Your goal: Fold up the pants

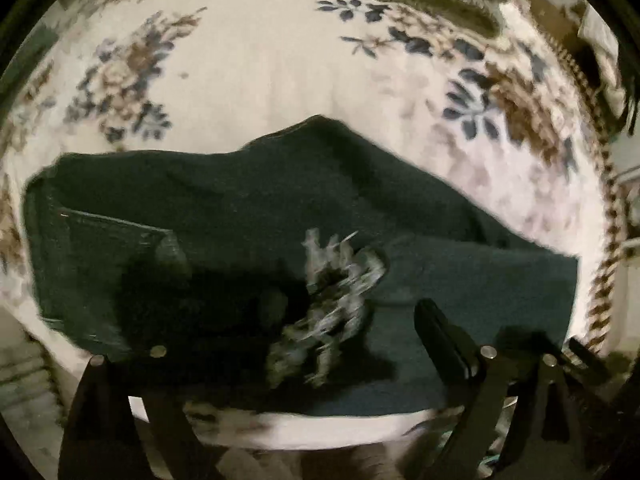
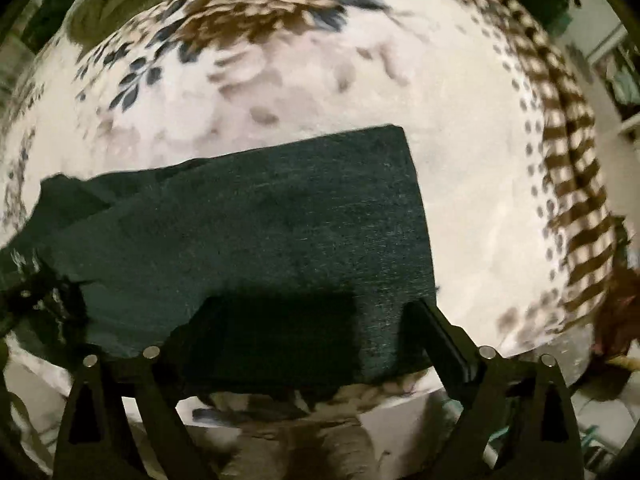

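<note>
Both tongs are spread wide with nothing between their fingers: the left gripper (image 1: 296, 344) hovers over the middle of the dark green pants (image 1: 248, 208), near a frayed, ripped patch (image 1: 332, 300), and the right gripper (image 2: 304, 332) hangs over the near edge of the leg end (image 2: 280, 216). Those pants lie folded lengthwise, legs stacked, across a white floral blanket (image 1: 256, 64), with a back pocket (image 1: 108, 236) showing at the left end.
</note>
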